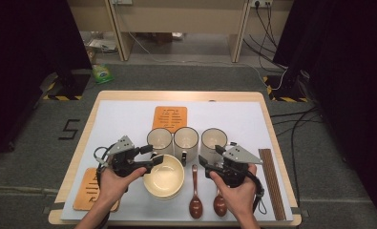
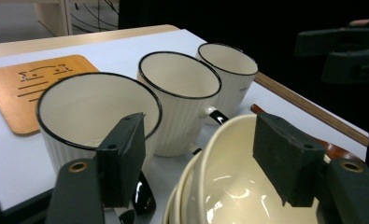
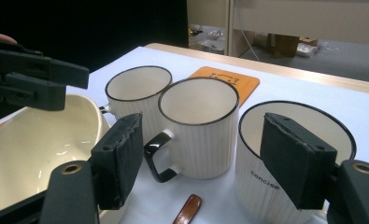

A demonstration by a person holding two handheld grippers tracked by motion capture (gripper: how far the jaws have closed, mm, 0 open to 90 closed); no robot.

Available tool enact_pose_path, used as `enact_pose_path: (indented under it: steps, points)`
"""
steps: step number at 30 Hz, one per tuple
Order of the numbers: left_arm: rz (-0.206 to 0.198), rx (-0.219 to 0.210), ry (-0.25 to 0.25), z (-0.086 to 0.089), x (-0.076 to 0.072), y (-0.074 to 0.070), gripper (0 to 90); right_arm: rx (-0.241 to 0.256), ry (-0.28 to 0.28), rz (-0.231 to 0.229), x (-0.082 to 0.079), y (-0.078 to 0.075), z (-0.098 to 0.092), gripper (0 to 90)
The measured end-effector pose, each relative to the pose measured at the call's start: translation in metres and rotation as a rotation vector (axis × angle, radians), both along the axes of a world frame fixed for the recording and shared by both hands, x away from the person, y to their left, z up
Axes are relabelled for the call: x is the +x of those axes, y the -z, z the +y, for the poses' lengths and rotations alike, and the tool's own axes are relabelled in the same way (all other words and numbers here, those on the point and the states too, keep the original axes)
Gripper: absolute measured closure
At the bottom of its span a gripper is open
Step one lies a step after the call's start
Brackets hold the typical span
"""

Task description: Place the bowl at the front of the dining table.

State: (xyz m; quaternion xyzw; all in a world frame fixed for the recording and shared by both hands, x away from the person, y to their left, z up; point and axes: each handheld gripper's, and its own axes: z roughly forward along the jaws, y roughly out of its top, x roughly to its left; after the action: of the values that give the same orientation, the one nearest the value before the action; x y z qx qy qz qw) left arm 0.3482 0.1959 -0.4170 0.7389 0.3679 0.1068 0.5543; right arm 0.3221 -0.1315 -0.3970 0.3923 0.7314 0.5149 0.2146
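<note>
**Left gripper poised at stacked bowls**

Cream bowls [image 1: 164, 176] sit nested, mouths upward, round with no long axis, at the front centre of the white mat [image 1: 129, 119], below three ribbed mugs [image 1: 186, 141]. Left gripper [image 1: 149, 158] gapes wide astride the near rim, gripping nothing. Right gripper [image 1: 211, 161] likewise spread wide, empty, before the right mug.

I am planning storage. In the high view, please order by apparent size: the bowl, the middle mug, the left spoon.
1. bowl, clearly the widest.
2. middle mug.
3. left spoon: longer than the mug's width but much thinner.
</note>
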Motion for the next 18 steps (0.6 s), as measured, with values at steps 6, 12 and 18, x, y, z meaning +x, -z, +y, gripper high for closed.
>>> enact_pose_path:
  steps: [6, 12, 18]
  points:
    - [-0.010, 0.033, 0.034, -0.0044, -0.0044, 0.0039, 40.5, -0.001, 0.000, -0.002, 0.0001, -0.0002, 0.0001, 30.6]
    - [0.005, 0.047, 0.056, -0.0074, -0.0061, 0.0088, 46.2, 0.001, 0.001, 0.003, 0.0000, 0.0003, 0.0008, 30.6]
    - [0.013, 0.052, 0.072, -0.0080, -0.0061, 0.0102, 50.4, -0.002, -0.002, 0.003, 0.0000, 0.0007, 0.0010, 30.6]
